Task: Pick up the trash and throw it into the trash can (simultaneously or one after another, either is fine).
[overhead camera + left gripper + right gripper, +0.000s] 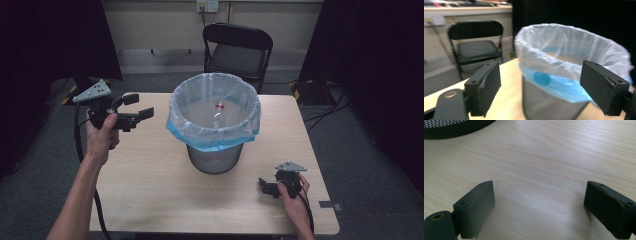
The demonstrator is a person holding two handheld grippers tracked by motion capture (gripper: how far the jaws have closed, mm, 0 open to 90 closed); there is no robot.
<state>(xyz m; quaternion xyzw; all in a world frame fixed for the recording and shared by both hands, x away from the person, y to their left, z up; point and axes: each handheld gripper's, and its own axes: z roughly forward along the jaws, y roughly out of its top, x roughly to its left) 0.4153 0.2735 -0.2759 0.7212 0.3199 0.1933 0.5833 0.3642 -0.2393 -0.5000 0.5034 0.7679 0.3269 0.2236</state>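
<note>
The left hand-held gripper (pixel 136 109) is raised above the left part of the counter (pixel 150 180), its jaws spread wide and holding nothing — they point toward the mesh wastebasket (pixel 215 159) without touching it. In the left gripper view the two black jaws frame the basket, which stands apart from them on the wood.

The right hand-held gripper (pixel 264 186) sits low at the near right of the counter, gripped by the right hand (pixel 294 197). Its jaws are also wide apart and empty; in the right gripper view bare wood grain lies between them and the dark mesh base of the basket shows at the top left corner.

The wastebasket stands near the middle of the counter, lined with a clear plastic bag (pixel 215 107) over a blue one folded down around the rim. Something small and red (pixel 219 106) lies inside — too small to identify. No readable writing or label can be made out. A black folding chair (pixel 237 47) stands behind the counter.
</note>
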